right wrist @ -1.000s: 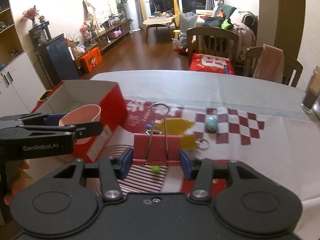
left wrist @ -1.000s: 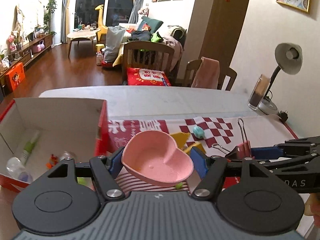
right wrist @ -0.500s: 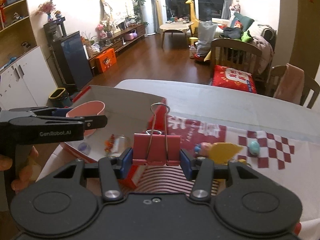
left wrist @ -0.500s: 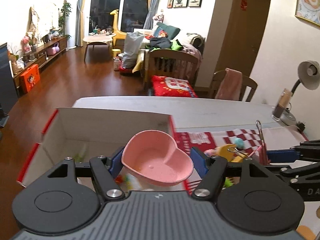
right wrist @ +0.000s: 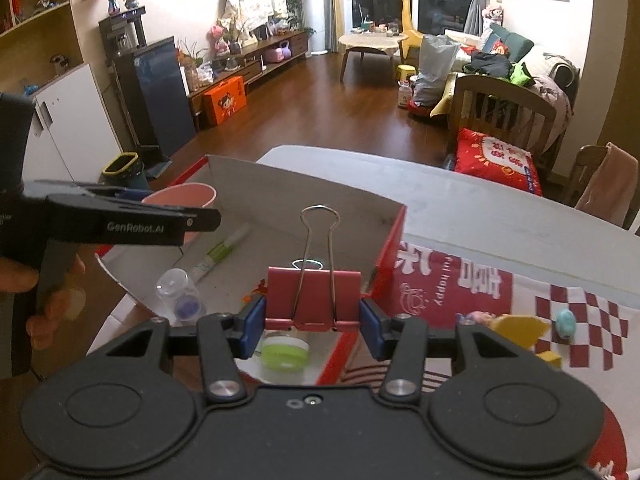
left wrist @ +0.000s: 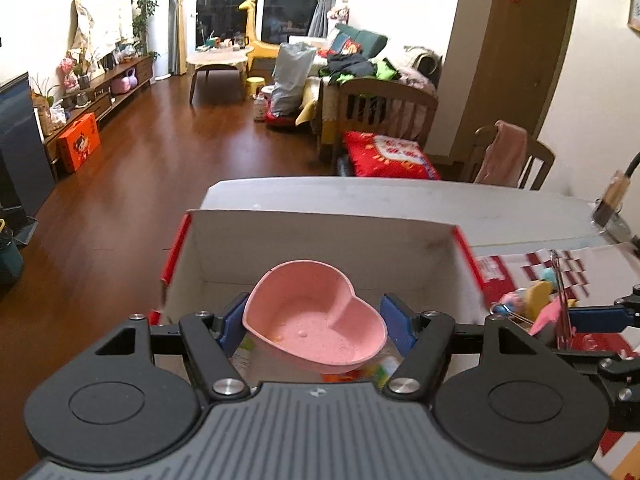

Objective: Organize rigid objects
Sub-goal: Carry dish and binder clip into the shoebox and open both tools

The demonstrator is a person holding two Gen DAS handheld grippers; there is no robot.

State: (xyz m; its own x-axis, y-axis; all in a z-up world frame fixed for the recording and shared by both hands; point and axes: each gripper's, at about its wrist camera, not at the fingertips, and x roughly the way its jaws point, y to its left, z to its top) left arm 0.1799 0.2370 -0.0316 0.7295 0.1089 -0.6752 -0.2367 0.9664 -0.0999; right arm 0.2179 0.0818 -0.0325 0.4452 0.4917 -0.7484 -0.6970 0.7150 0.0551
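A pink heart-shaped bowl (left wrist: 316, 318) is clamped across its width between the blue pads of the left gripper (left wrist: 316, 322), rim upward, so that it is carried level above the open box (left wrist: 320, 248). A red binder clip (right wrist: 313, 298) is pinched at its two ends by the right gripper (right wrist: 313, 322), wire handles upright; gripped this way, the clip can be released straight down. Both grippers are held side by side over the box, which stands at the desk (right wrist: 480, 204) edge beside the patterned cloth (right wrist: 460, 284). Inside the box a marker (right wrist: 220, 254), a small clear bottle (right wrist: 178, 294) and a green round case (right wrist: 285, 354) are already gathered. A yellow toy (right wrist: 516, 330) and a blue egg-shaped piece (right wrist: 565, 322) remain on the cloth, so the sorting is judged unfinished.
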